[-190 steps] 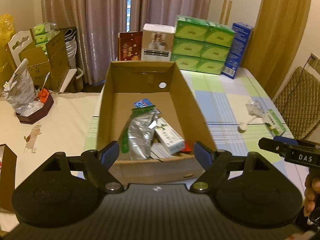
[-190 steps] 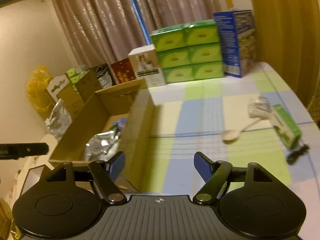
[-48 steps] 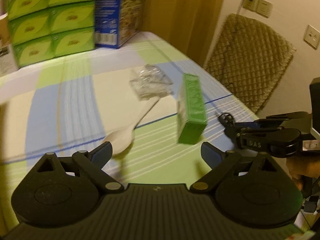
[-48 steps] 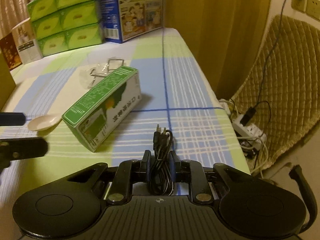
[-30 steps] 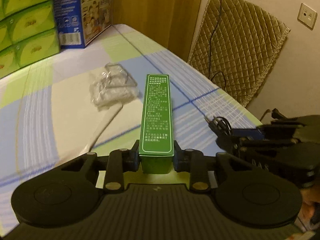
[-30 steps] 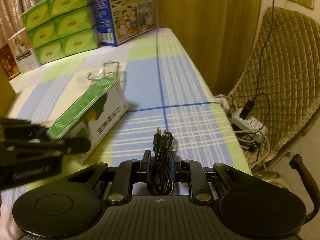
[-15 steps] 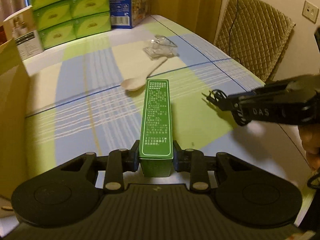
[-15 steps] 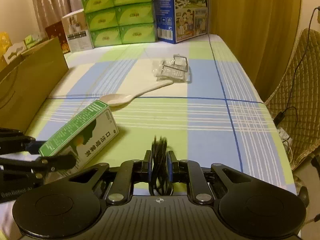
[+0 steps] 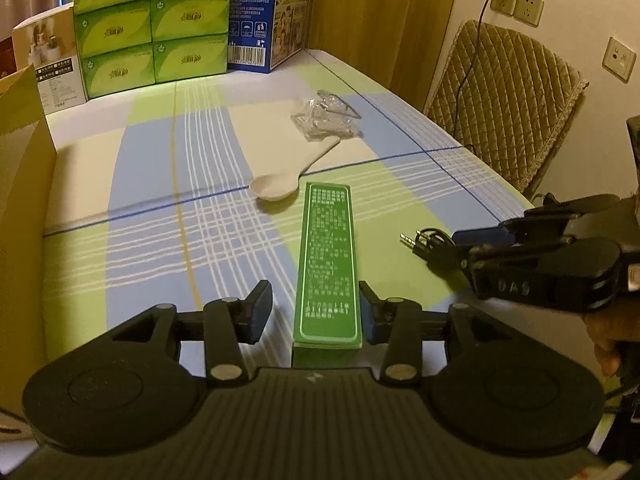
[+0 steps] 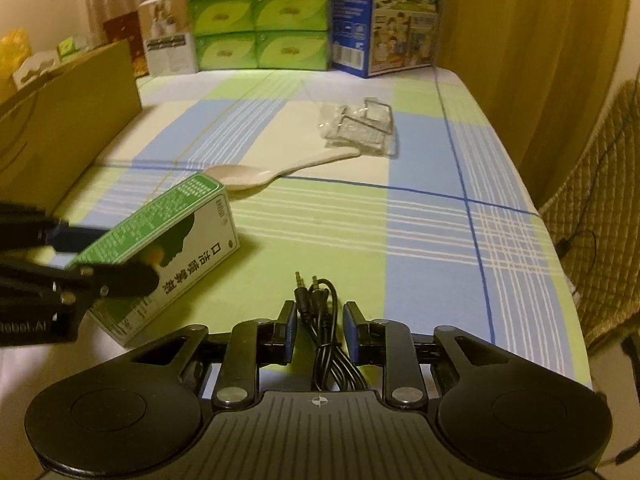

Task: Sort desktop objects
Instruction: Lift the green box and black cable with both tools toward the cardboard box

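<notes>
Left gripper [image 9: 316, 312] is opening its jaws around the green box [image 9: 328, 264]: the pad on one side has swung clear with a plain gap, while the other pad sits at the box's far flank, touching or just off it, I cannot tell which. The box lies between the fingers, resting on the checked tablecloth [image 9: 152, 240] and running straight ahead from the gripper. Right gripper [image 10: 319, 330] is opening too; the coiled black audio cable [image 10: 320, 320] lies between its pads, which stand a little apart from it on both sides, its two plugs pointing forward onto the cloth.

Judging from this, both things are being let go on the table, well short of the cardboard box [image 9: 20, 208] that stands off to the left gripper's left. If sorting means getting them into that carton, releasing here looks like a regrasp or a set-down. To do it well, let the jaws spread fully before drawing back, so that no pad drags the carton askew or snags a loop of cable, and lift away along the fingers' line, not sideways.

Beyond the green box's far end, just beside it, lies a pale spoon [image 9: 288, 180], its handle reaching toward a clear plastic packet [image 9: 324, 120] farther off. Stacked green tissue packs [image 9: 148, 24] and a blue carton [image 9: 268, 12] stand at the far edge.
</notes>
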